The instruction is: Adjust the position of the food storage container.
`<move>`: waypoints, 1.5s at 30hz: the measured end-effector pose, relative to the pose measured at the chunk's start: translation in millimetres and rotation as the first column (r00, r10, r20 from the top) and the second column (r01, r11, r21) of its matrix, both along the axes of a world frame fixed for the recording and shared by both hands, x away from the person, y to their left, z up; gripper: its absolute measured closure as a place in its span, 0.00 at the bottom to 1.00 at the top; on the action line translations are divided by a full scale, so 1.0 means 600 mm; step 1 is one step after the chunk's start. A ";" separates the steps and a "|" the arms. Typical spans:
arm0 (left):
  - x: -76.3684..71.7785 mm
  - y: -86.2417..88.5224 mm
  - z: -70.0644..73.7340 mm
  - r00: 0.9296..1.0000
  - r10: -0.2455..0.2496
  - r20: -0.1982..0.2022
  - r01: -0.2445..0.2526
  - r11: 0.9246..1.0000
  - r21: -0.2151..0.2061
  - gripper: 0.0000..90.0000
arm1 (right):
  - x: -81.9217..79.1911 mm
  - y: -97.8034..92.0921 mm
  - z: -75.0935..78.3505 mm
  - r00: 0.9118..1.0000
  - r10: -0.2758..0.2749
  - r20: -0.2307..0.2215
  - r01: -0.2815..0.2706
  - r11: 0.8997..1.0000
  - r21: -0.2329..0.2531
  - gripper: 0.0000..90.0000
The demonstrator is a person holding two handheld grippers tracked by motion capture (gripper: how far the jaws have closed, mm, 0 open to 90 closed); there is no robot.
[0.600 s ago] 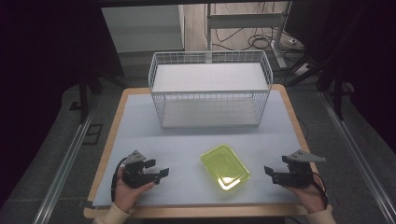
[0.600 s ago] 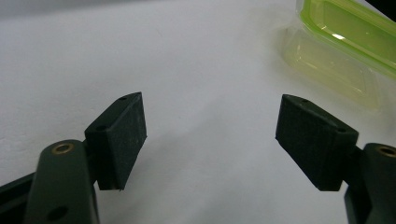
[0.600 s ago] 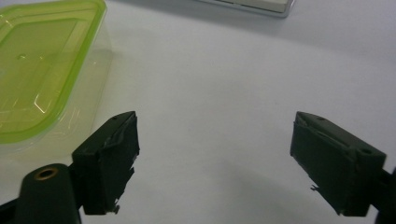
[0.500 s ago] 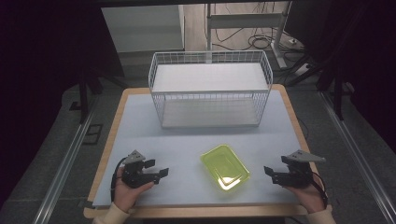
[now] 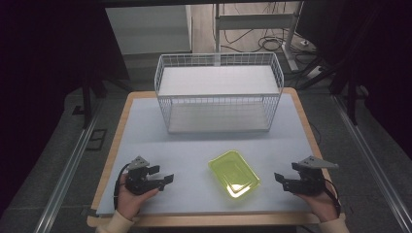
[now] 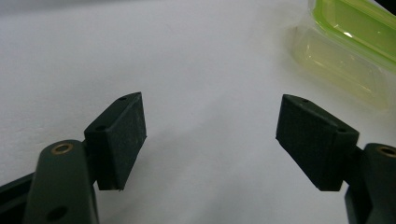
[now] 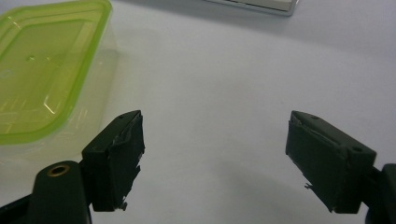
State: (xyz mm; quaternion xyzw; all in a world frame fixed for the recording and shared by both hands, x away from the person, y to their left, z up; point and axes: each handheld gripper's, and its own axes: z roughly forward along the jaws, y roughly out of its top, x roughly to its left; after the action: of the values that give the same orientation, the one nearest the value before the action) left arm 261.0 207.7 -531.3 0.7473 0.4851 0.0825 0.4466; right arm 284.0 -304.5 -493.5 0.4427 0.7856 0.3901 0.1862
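no writing is readable on the green-lidded box [image 5: 234, 173]. both the left gripper [image 5: 163, 175] and right gripper [image 5: 281, 180] stay put, jaws wide and empty.

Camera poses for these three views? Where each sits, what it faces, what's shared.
High view: above the table's near edge, looking forward and down at wire basket; both hands, left gripper, right gripper show.
Left gripper view: rides that gripper, open jaws facing tabletop.
Right gripper view: same, own open jaws.
Shared: green-lidded container in all three.
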 end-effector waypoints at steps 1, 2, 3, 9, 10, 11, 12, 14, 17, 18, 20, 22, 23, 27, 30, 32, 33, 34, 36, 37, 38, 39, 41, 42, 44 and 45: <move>0.000 0.000 0.000 1.000 0.000 0.000 0.000 1.000 0.000 0.26 | 0.000 0.000 0.000 1.000 0.000 0.000 0.000 1.000 0.000 0.21; 0.000 0.000 0.000 1.000 0.005 -0.001 -0.005 1.000 0.002 0.26 | 0.000 0.001 0.001 1.000 0.005 0.001 -0.005 1.000 0.003 0.21; 0.000 0.001 0.000 1.000 0.013 0.000 -0.013 1.000 0.006 0.26 | -0.001 0.005 0.005 1.000 0.015 0.001 -0.015 1.000 0.013 0.21; -0.001 0.004 0.000 1.000 0.022 0.005 -0.022 1.000 0.010 0.25 | -0.010 0.024 0.030 0.999 0.044 0.025 -0.045 0.998 0.049 0.23; 0.000 0.005 -0.001 1.000 0.022 0.004 -0.022 1.000 0.010 0.25 | -0.014 0.034 0.043 0.998 0.058 0.039 -0.060 0.996 0.059 0.23; 0.000 0.005 -0.001 1.000 0.021 0.002 -0.021 1.000 0.010 0.25 | -0.015 0.040 0.049 0.997 0.067 0.044 -0.070 0.995 0.066 0.24; 0.000 0.005 -0.001 1.000 0.018 0.001 -0.018 1.000 0.011 0.25 | -0.016 0.045 0.053 0.996 0.077 0.045 -0.080 0.994 0.073 0.25; 0.000 0.004 -0.002 1.000 0.016 0.002 -0.016 1.000 0.013 0.25 | -0.017 0.058 0.062 0.994 0.099 0.048 -0.103 0.991 0.084 0.28; -0.001 0.004 -0.002 1.000 0.016 0.003 -0.016 1.000 0.014 0.25 | -0.018 0.085 0.070 0.990 0.136 0.034 -0.138 0.986 0.090 0.34; -0.001 0.003 -0.001 1.000 0.018 0.003 -0.018 1.000 0.012 0.25 | -0.018 0.091 0.072 0.986 0.166 0.020 -0.167 0.979 0.114 0.37; -0.002 0.003 -0.001 1.000 0.018 0.003 -0.018 1.000 0.010 0.25 | -0.019 0.103 0.076 0.974 0.226 0.011 -0.225 0.962 0.157 0.43; -0.002 0.002 -0.001 1.000 0.017 0.003 -0.017 1.000 0.013 0.25 | -0.023 0.117 0.079 0.967 0.254 0.014 -0.253 0.957 0.141 0.52; -0.002 0.001 -0.002 1.000 0.016 0.000 -0.016 1.000 0.013 0.25 | -0.024 0.121 0.080 0.963 0.269 0.014 -0.268 0.953 0.138 0.57; -0.002 0.000 -0.003 1.000 0.014 -0.002 -0.014 1.000 0.018 0.25 | -0.029 0.150 0.081 0.947 0.322 0.020 -0.322 0.939 0.121 0.79; -0.002 0.001 -0.002 1.000 0.015 0.001 -0.015 1.000 0.018 0.26 | -0.028 0.171 0.078 0.931 0.365 0.005 -0.364 0.926 0.104 0.90; -0.003 0.001 -0.002 1.000 0.015 0.001 -0.015 1.000 0.018 0.26 | -0.026 0.185 0.076 0.921 0.389 -0.010 -0.387 0.917 0.098 0.95; -0.003 0.001 -0.002 1.000 0.015 0.000 -0.015 1.000 0.017 0.26 | -0.026 0.192 0.075 0.917 0.399 -0.015 -0.396 0.913 0.095 0.97; -0.002 0.001 -0.003 1.000 0.014 -0.001 -0.014 1.000 0.018 0.26 | -0.026 0.198 0.075 0.915 0.404 -0.016 -0.401 0.911 0.093 0.99; -0.002 0.001 -0.003 1.000 0.012 -0.003 -0.012 1.000 0.019 0.26 | -0.027 0.207 0.074 0.909 0.416 -0.020 -0.413 0.907 0.083 0.99; -0.002 0.000 -0.004 1.000 0.008 -0.004 -0.008 1.000 0.021 0.26 | -0.029 0.222 0.072 0.899 0.438 -0.027 -0.435 0.898 0.073 1.00; -0.002 0.000 -0.004 1.000 0.008 -0.006 -0.008 1.000 0.021 0.26 | -0.030 0.229 0.070 0.893 0.448 -0.031 -0.446 0.893 0.067 1.00; -0.002 0.000 -0.004 1.000 0.007 -0.006 -0.006 1.000 0.021 0.26 | -0.031 0.236 0.068 0.888 0.457 -0.038 -0.455 0.888 0.065 1.00; -0.002 0.000 -0.004 1.000 0.006 -0.007 -0.005 1.000 0.021 0.26 | -0.034 0.247 0.064 0.878 0.477 -0.046 -0.475 0.879 0.051 1.00; -0.002 0.000 -0.005 1.000 0.005 -0.008 -0.005 1.000 0.021 0.26 | -0.036 0.253 0.061 0.873 0.486 -0.049 -0.484 0.874 0.039 1.00; -0.002 0.000 -0.005 1.000 0.003 -0.010 -0.003 1.000 0.019 0.26 | -0.041 0.263 0.053 0.863 0.501 -0.060 -0.502 0.865 0.013 1.00; -0.002 0.000 -0.005 1.000 0.003 -0.010 -0.003 1.000 0.019 0.26 | -0.041 0.263 0.053 0.863 0.501 -0.060 -0.502 0.865 0.013 1.00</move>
State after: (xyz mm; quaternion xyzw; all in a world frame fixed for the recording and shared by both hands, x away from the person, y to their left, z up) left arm 259.9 207.5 -534.4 0.7512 0.4877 0.0841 0.4368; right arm 259.1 -146.4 -461.5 0.2348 0.8796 0.4101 0.0552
